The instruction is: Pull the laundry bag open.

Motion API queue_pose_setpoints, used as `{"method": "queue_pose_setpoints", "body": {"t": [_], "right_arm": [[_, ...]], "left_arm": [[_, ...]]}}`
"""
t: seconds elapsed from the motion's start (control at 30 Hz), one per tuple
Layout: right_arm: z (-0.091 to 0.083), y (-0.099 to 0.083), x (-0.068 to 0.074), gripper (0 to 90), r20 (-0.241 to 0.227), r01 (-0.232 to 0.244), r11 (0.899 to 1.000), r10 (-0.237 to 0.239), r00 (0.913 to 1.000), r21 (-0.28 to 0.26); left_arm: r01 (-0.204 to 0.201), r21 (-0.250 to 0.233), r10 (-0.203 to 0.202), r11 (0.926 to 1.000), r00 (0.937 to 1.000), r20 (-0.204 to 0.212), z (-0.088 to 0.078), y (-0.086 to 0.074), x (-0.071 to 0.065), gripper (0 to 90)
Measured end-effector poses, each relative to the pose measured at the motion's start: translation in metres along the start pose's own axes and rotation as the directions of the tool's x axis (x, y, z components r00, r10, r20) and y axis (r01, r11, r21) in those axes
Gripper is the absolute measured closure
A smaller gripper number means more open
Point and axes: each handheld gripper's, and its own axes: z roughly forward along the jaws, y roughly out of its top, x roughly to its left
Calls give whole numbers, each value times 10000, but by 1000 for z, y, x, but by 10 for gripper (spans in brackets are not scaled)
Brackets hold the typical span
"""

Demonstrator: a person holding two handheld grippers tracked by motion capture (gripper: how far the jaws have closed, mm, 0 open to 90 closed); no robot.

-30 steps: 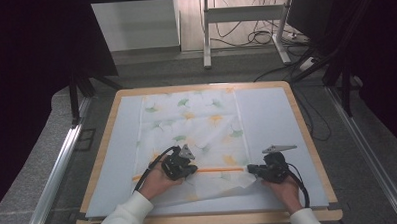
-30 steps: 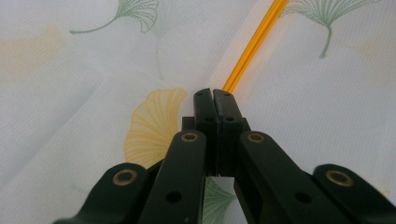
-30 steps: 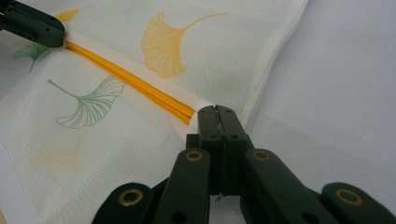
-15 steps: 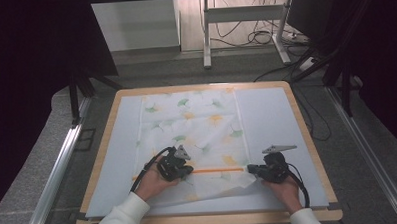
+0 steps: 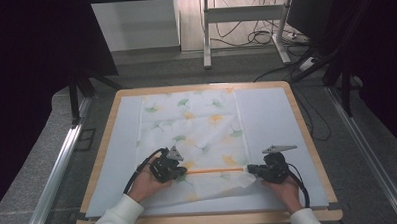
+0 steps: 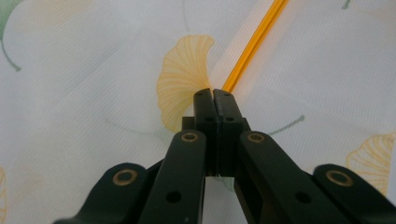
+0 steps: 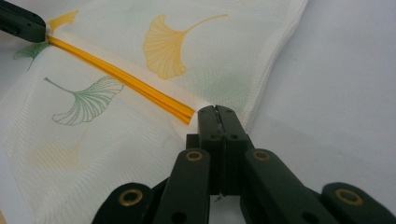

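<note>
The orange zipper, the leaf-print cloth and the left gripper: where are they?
orange zipper (image 5: 216, 170), high view, middle of its length.
leaf-print cloth (image 5: 197, 119), high view, flat far part.
left gripper (image 6: 213, 95), left gripper view, tips of its shut jaws.

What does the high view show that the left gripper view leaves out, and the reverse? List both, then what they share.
The high view adds the whole wooden-rimmed table, the full outline of the leaf-print mesh bag, the right gripper at the far end of the orange zipper, and a white sleeve.
The left gripper view adds the bag's fine weave, the veins of a yellow leaf, and the left gripper with its fingers pressed together at the zipper's end.
Both share the bag, the zipper and the left gripper.
</note>
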Motion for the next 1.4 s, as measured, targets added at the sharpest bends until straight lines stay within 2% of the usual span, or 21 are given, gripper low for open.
{"method": "queue_pose_setpoints", "body": {"t": [0.53, 0.67, 0.9, 0.97, 1.4], "right_arm": [[0, 0, 0, 897, 20, -22, 10000, 22, 10000, -23], [0, 0, 0, 897, 18, -33, 10000, 33, 10000, -30], [0, 0, 0, 897, 22, -46, 10000, 46, 10000, -43], [0, 0, 0, 897, 20, -46, 10000, 46, 10000, -43], [0, 0, 0, 897, 8, -42, 10000, 42, 10000, -43]], "left_arm": [[260, 40, -258, 9997, 9991, -325, -15, -21, 10, 900], [471, -33, -472, 9989, 9982, -358, -20, -30, 14, 900], [605, -13, -605, 9982, 9969, -505, -25, -37, 17, 900], [750, -41, -751, 9972, 9961, -471, -27, -41, 20, 900], [990, -64, -992, 9951, 9939, -481, -34, -50, 25, 900]]}}
